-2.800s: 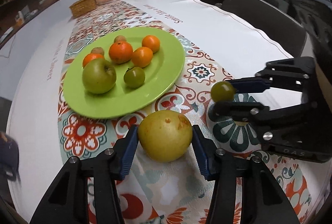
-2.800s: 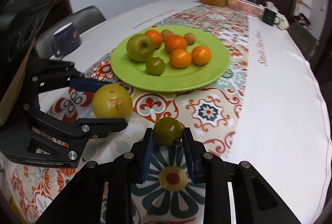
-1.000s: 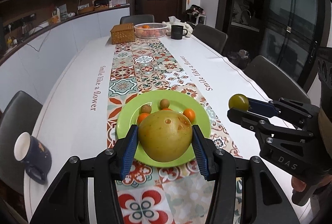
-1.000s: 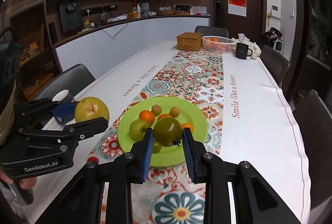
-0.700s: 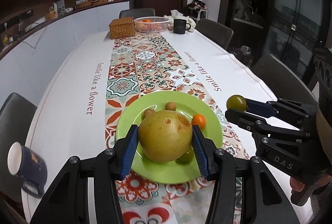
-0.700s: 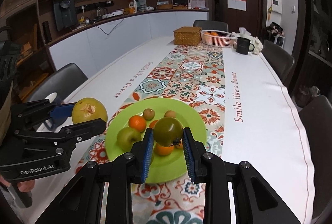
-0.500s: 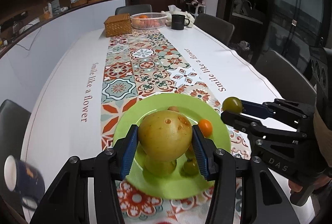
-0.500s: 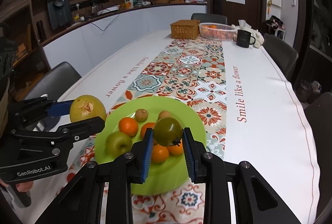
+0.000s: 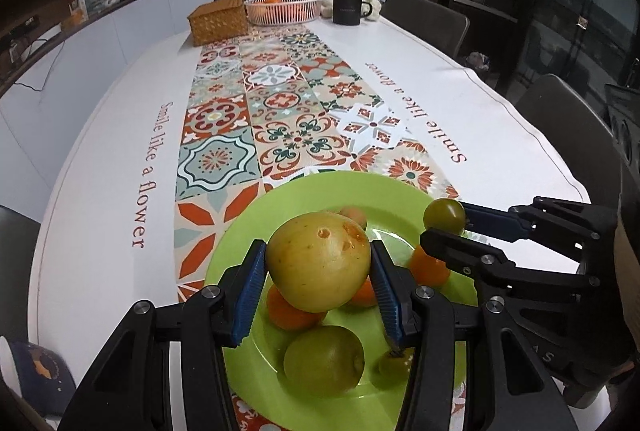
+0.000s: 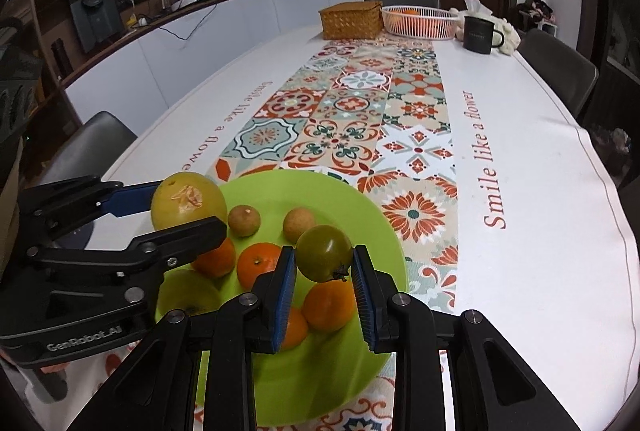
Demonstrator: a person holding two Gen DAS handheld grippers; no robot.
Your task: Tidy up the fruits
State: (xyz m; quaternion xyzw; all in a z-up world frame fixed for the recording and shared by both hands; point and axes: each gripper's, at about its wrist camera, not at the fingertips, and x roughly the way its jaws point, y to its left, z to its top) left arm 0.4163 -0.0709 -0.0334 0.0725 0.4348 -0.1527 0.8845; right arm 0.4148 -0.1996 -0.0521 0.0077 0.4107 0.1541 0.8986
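Observation:
My left gripper point(image 9: 318, 263) is shut on a large yellow pear point(image 9: 318, 260) and holds it above the green plate point(image 9: 248, 231); the pear also shows in the right wrist view point(image 10: 188, 201). My right gripper point(image 10: 324, 259) is shut on a small green tomato point(image 10: 323, 252), held above the plate's right half point(image 10: 360, 215); it also shows in the left wrist view point(image 9: 445, 214). On the plate lie several oranges point(image 10: 258, 265), a green apple point(image 9: 324, 359), two small brown fruits point(image 10: 244, 220) and a small green fruit point(image 9: 394, 365).
The plate sits on a patterned runner point(image 9: 288, 103) on a long white table point(image 10: 520, 171). At the far end stand a wicker box point(image 9: 218, 21), a white basket point(image 9: 284, 7) and a dark mug point(image 9: 348, 9). A blue mug point(image 9: 36, 371) stands near left. Chairs ring the table.
Both grippers lifted their fruit off the runner, rose high, then moved forward and down over the plate. The plate now looks larger and closer under both fruits.

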